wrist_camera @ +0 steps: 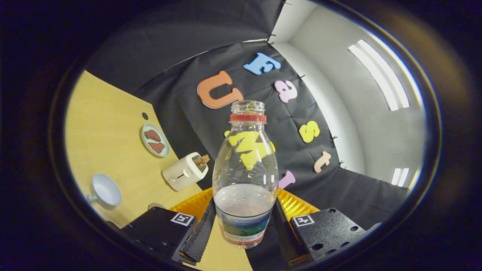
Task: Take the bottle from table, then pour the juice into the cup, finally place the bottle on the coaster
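A clear plastic bottle (pixel 245 177) with a red neck ring and no cap stands between my fingers, pale juice filling its lower part above a coloured label. My gripper (pixel 244 230) is shut on the bottle, one finger (pixel 200 233) pressing its left side and the other on its right side near the base. The bottle's base hangs a little above the yellow wooden table (pixel 109 150), which looks tilted in this view. A white cup (pixel 106 189) with a small handle sits on the table, off to the left of the fingers. A small grey round thing (pixel 154 206) lies just past the left finger; I cannot tell what it is.
A white toaster (pixel 185 171) with a slice in its slot stands beyond the left finger. Farther back, a pale plate (pixel 145 133) holds two reddish-brown pieces. An orange ribbed object (pixel 297 205) shows right behind the bottle. The black booth wall closes the table's far side.
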A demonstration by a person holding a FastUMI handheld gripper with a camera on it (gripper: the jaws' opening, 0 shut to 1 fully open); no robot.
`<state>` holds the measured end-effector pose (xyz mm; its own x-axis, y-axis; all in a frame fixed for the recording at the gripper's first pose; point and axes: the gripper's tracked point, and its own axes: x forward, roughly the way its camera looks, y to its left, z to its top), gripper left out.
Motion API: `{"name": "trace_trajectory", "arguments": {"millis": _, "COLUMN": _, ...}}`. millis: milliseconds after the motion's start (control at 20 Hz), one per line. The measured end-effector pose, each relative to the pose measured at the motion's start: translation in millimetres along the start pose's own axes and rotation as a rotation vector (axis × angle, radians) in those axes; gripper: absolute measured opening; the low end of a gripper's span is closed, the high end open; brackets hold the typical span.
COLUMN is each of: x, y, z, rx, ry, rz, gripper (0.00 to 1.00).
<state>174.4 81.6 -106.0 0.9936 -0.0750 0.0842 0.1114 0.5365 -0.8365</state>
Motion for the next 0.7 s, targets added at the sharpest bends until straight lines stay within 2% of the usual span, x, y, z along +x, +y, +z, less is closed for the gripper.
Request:
{"name": "trace_trajectory", "arguments": {"millis": 250, "x": -1, "y": 6, "z": 1, "rx": 0.276, "ry": 0.014, "rz": 0.084, "gripper": 0.80}}
{"name": "trace_trajectory", "arguments": {"millis": 350, "x": 1, "y": 0, "z": 1, "rx": 0.342, "ry": 0.027, "rz": 0.074, "gripper": 0.80}}
{"name": "trace_trajectory", "arguments": {"millis": 550, "x": 14, "y": 14, "z": -7, "rx": 0.513, "ry": 0.046, "rz": 0.149, "gripper": 0.80}}
{"name": "trace_trajectory", "arguments": {"millis": 700, "x": 28, "y": 17, "z": -16, "rx": 0.612, "ry": 0.057, "rz": 0.155, "gripper": 0.81}}
